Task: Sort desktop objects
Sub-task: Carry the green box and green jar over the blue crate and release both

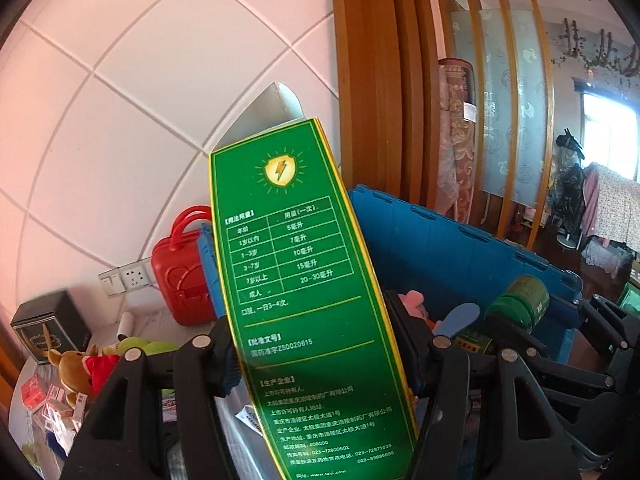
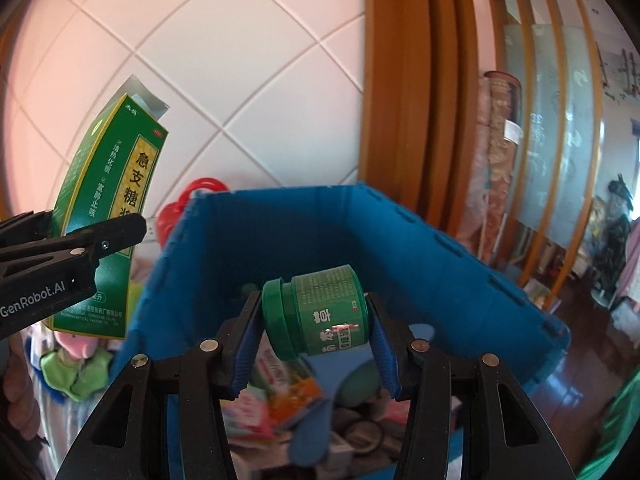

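Medicine carton (image 1: 296,280), tall, green and gold-edged, fills the centre of the left wrist view, clamped between the two pads of the left gripper (image 1: 316,364). Its long axis runs up and away from the gripper, leaning slightly to the upper left of the frame, and its grey top flap stands open. In the right wrist view the same carton appears at the left edge, raised above the worktop and just left of the blue crate (image 2: 400,248).

One green jar (image 2: 320,314) with a green screw lid sits sideways between the blue pads of the right gripper (image 2: 316,336), which is closed on it. The jar's long axis lies across the gripper, lid toward the left of the frame. It hangs directly above the crate's open interior, so the right gripper looks the nearer to a drop; the carton would need to travel toward the right of the frame to clear the crate wall.

Counted: one carton, one jar, one blue crate, two grippers. Inside the crate lie mixed items too jumbled to count. At the lower left of the left wrist view are one red toy case (image 1: 182,268), one dark box (image 1: 50,326), one brown plush toy (image 1: 74,370) and several small white-and-red packets (image 1: 52,406).
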The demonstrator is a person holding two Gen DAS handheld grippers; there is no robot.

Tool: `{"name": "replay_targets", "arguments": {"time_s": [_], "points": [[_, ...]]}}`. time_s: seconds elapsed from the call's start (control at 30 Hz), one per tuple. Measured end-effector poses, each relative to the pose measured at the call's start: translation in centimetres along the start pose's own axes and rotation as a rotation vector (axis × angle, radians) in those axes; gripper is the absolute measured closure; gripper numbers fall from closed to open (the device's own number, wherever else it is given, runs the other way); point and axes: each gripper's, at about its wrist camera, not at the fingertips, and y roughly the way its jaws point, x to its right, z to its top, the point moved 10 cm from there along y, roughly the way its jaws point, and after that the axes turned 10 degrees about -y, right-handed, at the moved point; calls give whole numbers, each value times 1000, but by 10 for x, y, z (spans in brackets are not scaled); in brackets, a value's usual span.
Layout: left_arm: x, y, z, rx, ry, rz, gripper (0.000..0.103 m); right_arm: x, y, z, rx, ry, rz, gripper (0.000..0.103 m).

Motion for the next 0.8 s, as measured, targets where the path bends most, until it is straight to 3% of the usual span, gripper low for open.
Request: {"name": "replay_targets", "arguments": {"time_s": [0.2, 0.4, 0.47, 0.5, 0.57, 0.6, 0.63, 0.8], "points": [[28, 26, -16, -70, 43, -21, 43, 38, 11, -6, -23, -2, -74, 54], [28, 36, -29, -151, 55, -51, 42, 51, 26, -13, -57, -33, -121, 54], [29, 37, -34, -168, 63, -48, 27, 50, 29, -16, -74, -51, -136, 53], [25, 34, -37, -165, 66, -44, 22, 48, 28, -18, -77, -57, -143, 49], [22, 30, -39, -156, 66, -41, 19, 49, 29, -20, -85, -65, -165, 25], [18, 27, -41, -157, 62, -39, 19, 50, 28, -21, -85, -66, -170, 7], [15, 25, -42, -156, 57, -35, 17, 50, 28, -22, -85, -66, -170, 0], [-11, 9, -44, -132, 11, -13, 15, 53, 25, -27, -104, -60, -178, 0]]}}
